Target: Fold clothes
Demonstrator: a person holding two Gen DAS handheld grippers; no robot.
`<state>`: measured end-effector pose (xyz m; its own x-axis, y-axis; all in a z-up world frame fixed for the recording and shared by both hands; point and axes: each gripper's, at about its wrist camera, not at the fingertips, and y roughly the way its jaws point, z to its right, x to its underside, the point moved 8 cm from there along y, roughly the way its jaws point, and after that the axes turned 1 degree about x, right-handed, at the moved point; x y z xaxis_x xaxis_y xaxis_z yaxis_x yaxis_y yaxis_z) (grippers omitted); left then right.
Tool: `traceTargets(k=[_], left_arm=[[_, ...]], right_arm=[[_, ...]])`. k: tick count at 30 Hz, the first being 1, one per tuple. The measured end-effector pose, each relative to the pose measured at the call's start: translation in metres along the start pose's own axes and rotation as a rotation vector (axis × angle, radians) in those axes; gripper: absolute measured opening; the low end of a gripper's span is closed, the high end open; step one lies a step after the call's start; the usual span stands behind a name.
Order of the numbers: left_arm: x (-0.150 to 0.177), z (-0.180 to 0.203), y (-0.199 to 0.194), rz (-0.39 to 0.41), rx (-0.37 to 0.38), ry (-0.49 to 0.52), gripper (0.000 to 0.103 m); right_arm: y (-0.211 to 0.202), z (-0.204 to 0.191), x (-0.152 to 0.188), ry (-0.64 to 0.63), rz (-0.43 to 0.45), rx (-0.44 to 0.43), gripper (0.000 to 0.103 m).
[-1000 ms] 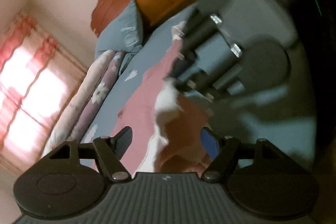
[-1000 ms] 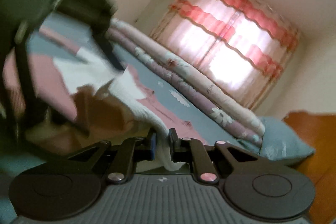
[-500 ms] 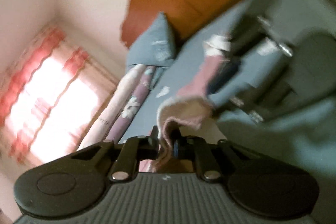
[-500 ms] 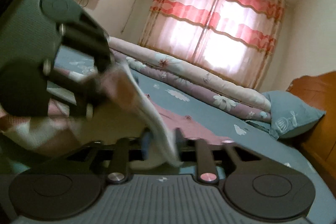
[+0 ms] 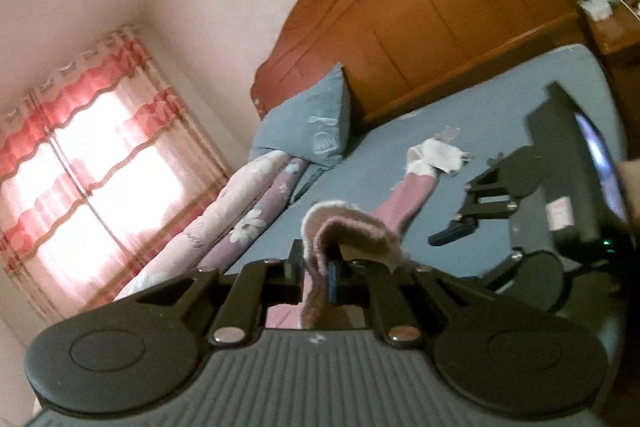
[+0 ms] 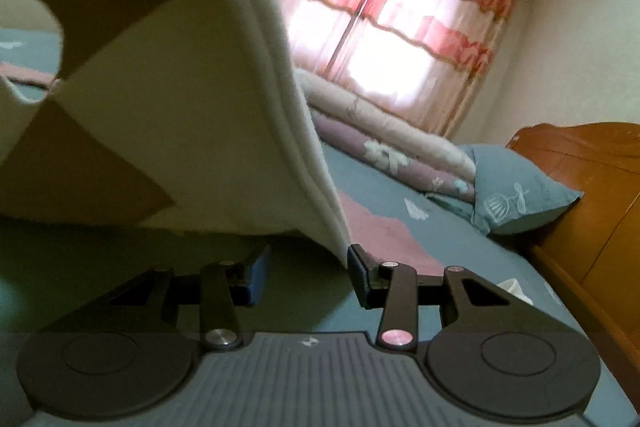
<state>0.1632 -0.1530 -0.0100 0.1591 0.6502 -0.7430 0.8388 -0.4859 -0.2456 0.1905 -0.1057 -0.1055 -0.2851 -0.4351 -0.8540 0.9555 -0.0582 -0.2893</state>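
Note:
A fleecy garment [image 5: 348,227], pink with cream and brown patches, lies partly on the blue bed sheet [image 5: 500,123]. My left gripper [image 5: 324,271] is shut on a folded edge of it and holds that edge up off the bed. One pink sleeve with a white cuff [image 5: 436,155] trails away across the sheet. In the right wrist view the lifted garment [image 6: 180,107] hangs like a curtain from the upper left. My right gripper [image 6: 308,275] is open below it, and the cloth's hem only grazes its right finger [image 6: 358,267]. From the left wrist view the right gripper [image 5: 460,215] hovers to the right.
A blue pillow [image 5: 312,123] leans on the wooden headboard [image 5: 420,7]. A rolled floral quilt [image 5: 224,227] runs along the bed's far side under the red-and-white curtains [image 6: 400,7]. A nightstand [image 5: 616,27] with a small fan stands beyond the bed's corner.
The left gripper has shut on the garment's edge and lifted it. The right gripper, shut on the cloth a second ago, has let go, opened and drawn back.

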Motion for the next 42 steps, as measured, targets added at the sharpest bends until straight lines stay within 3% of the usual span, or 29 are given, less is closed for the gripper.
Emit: traceTargets(k=[3,7,11,15,16,19,21,26,32,38,42], left_arm=[[0.001,0.011,0.003,0.001,0.044,0.011,0.008],[-0.001,0.025,0.006,0.002,0.091,0.03,0.008],[-0.003,0.034,0.008,-0.001,0.134,0.038,0.008],[-0.004,0.046,0.006,0.004,0.195,0.037,0.008],[-0.004,0.05,0.006,0.005,0.209,0.04,0.008],[-0.002,0.062,0.005,-0.004,0.258,0.045,0.008],[0.001,0.069,0.006,-0.022,0.294,0.038,0.014],[0.012,0.08,0.005,-0.086,0.395,0.012,0.02],[0.031,0.073,-0.009,-0.14,0.402,-0.006,0.03],[0.066,0.043,-0.017,-0.29,0.324,-0.068,0.034],[0.088,0.004,-0.026,-0.401,0.251,-0.205,0.034]], right_arm=[[0.001,-0.003,0.001,-0.077,0.008,0.051,0.047],[-0.013,-0.016,-0.005,-0.261,0.107,0.124,0.05],[-0.037,-0.036,-0.011,-0.445,0.218,0.119,0.049],[-0.062,-0.037,-0.012,-0.473,0.262,0.043,0.048],[-0.067,-0.035,-0.011,-0.474,0.264,0.016,0.043],[-0.075,-0.025,-0.007,-0.464,0.224,-0.067,0.016],[-0.076,-0.018,-0.002,-0.446,0.172,-0.147,0.014],[-0.077,-0.006,0.013,-0.483,0.056,-0.262,0.012],[-0.085,-0.004,0.032,-0.57,-0.052,-0.347,0.012],[-0.091,-0.026,0.053,-0.613,-0.145,-0.38,0.014],[-0.098,-0.028,0.046,-0.618,-0.18,-0.358,0.02]])
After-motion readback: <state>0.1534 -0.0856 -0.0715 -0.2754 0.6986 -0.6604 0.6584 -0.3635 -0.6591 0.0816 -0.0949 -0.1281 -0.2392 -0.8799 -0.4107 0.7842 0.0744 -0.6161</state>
